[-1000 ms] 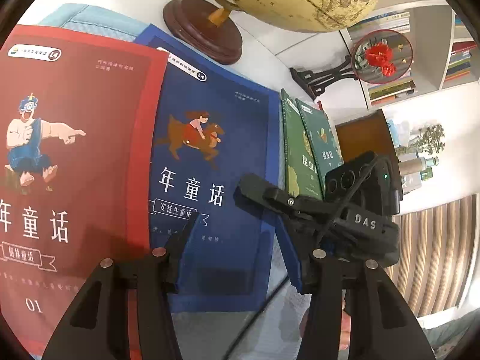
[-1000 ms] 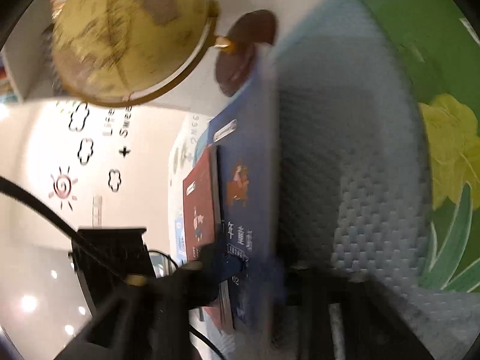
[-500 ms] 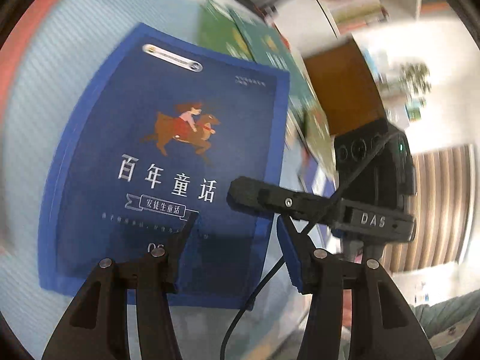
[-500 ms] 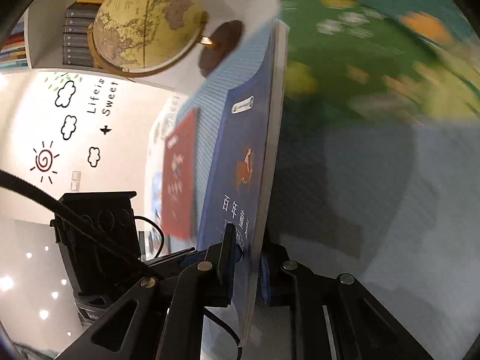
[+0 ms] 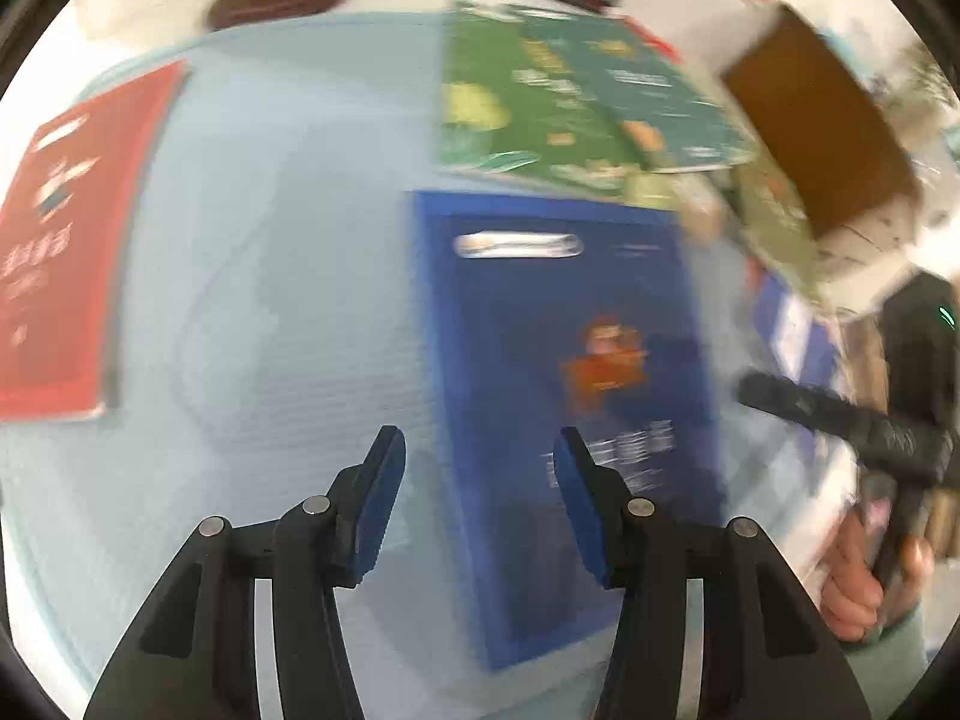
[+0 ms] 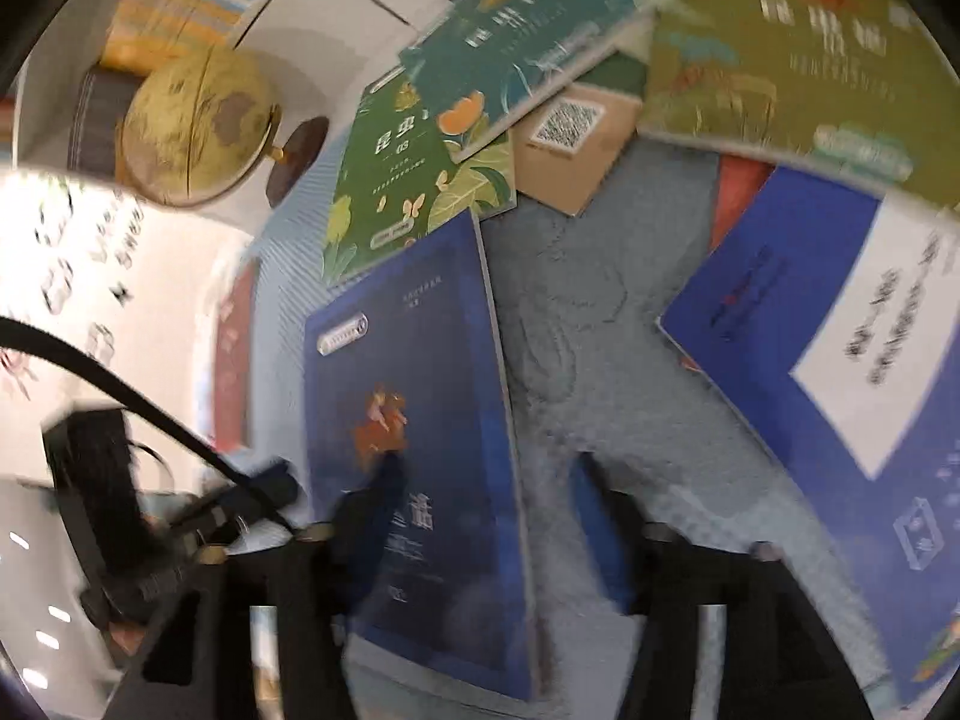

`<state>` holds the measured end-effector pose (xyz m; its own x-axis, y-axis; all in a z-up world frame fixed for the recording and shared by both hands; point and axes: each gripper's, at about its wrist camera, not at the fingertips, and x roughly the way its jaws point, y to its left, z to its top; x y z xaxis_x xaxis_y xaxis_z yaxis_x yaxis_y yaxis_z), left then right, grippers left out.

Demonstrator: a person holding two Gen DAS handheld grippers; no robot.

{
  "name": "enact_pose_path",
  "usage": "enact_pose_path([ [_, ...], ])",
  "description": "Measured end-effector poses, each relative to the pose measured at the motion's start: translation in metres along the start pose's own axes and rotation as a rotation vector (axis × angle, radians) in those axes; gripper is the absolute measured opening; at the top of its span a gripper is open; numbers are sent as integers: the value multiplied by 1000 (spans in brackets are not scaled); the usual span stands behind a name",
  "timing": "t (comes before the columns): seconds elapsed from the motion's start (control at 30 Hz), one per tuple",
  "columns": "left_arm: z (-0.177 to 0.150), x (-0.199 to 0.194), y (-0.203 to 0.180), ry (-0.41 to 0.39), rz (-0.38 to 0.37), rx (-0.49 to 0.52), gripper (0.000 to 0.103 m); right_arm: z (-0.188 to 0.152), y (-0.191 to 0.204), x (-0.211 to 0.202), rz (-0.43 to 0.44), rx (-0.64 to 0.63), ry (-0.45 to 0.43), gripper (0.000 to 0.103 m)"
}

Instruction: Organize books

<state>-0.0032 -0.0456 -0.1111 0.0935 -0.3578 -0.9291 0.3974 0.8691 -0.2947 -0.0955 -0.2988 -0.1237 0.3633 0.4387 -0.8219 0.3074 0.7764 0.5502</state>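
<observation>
Blue storybook (image 5: 576, 372) lies flat on the mat (image 5: 270, 300), centre-right of frame; right gripper (image 6: 480, 516) has just been opening, jaws empty; left gripper (image 5: 474, 480) half open, empty; withdraw cleanly, then square it toward the green books (image 5: 540, 102).

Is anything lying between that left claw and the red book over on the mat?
Nothing visible. Between the left gripper and the red book there is only bare mat. The blue book lies on the other side.
</observation>
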Motion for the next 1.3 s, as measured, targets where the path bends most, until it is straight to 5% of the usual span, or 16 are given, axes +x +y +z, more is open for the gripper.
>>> enact_pose_path([
  [0.13, -17, 8, 7, 12, -14, -37, 49, -22, 23, 13, -79, -127, 4, 64],
  [0.3, -32, 14, -20, -9, 58, 42, 49, -47, 44, 23, -284, -355, -23, 49],
  [0.6, -35, 18, -30, -42, 94, 56, 56, -56, 43, 29, -297, -346, -59, 53],
  [0.8, -44, 10, -24, -75, 33, -18, 56, -40, 60, 38, -327, -357, -12, 58],
  [0.97, -46, 1, -8, -83, -66, -117, 56, -37, 69, 49, -338, -398, 19, 74],
  [1.2, -41, 2, -17, -60, -94, -127, 56, -37, 64, 43, -313, -408, 33, 74],
  [1.3, -41, 3, -16, -61, -165, -163, 56, -37, 57, 37, -290, -399, 19, 70],
])
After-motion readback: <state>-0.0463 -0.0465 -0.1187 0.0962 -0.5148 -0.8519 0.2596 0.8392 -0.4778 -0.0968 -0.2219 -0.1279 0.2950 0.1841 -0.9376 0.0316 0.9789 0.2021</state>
